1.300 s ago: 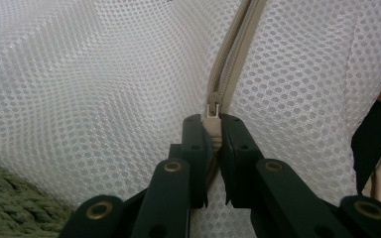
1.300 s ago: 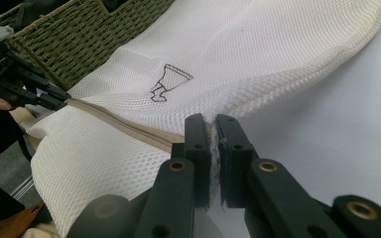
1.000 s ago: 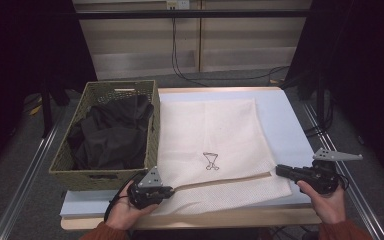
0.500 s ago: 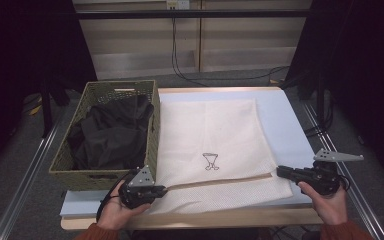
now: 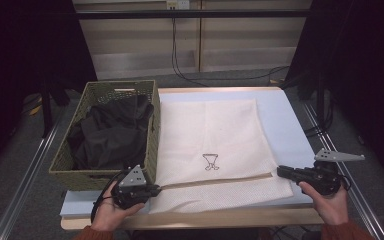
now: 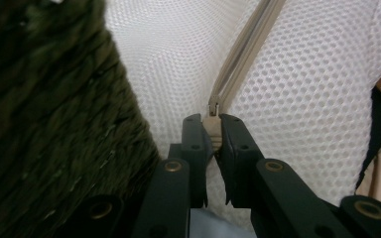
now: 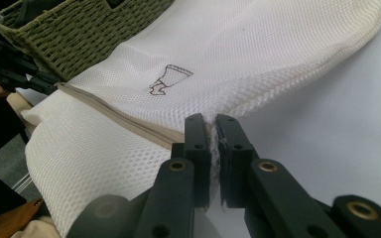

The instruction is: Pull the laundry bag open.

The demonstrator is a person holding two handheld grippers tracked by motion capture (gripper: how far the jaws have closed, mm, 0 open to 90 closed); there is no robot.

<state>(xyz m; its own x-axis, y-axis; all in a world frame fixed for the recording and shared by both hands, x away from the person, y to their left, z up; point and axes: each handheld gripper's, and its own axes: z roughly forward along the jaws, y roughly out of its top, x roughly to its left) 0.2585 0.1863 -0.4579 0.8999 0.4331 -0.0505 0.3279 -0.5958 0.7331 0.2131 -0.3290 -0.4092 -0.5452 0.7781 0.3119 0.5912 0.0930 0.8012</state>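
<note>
A white mesh laundry bag (image 5: 215, 135) with a small dark emblem lies flat on the table. A beige zipper (image 5: 215, 181) runs across its near part. My left gripper (image 5: 156, 189) is at the bag's near left corner, beside the basket. In the left gripper view, this gripper (image 6: 213, 134) is shut on the beige zipper pull (image 6: 212, 128). My right gripper (image 5: 281, 171) is at the zipper's right end. In the right gripper view, it (image 7: 212, 130) is shut on the bag's mesh edge (image 7: 238, 106).
A woven olive basket (image 5: 152, 135) full of black clothes (image 5: 110, 135) stands left of the bag, close to my left gripper. A pale blue mat (image 5: 290, 130) covers the table, whose wooden front edge (image 5: 205, 218) runs near the person's hands. Cables hang at the back.
My left gripper has slid a little to the left along the zipper line, toward the basket's near corner. The right gripper has stayed put.
</note>
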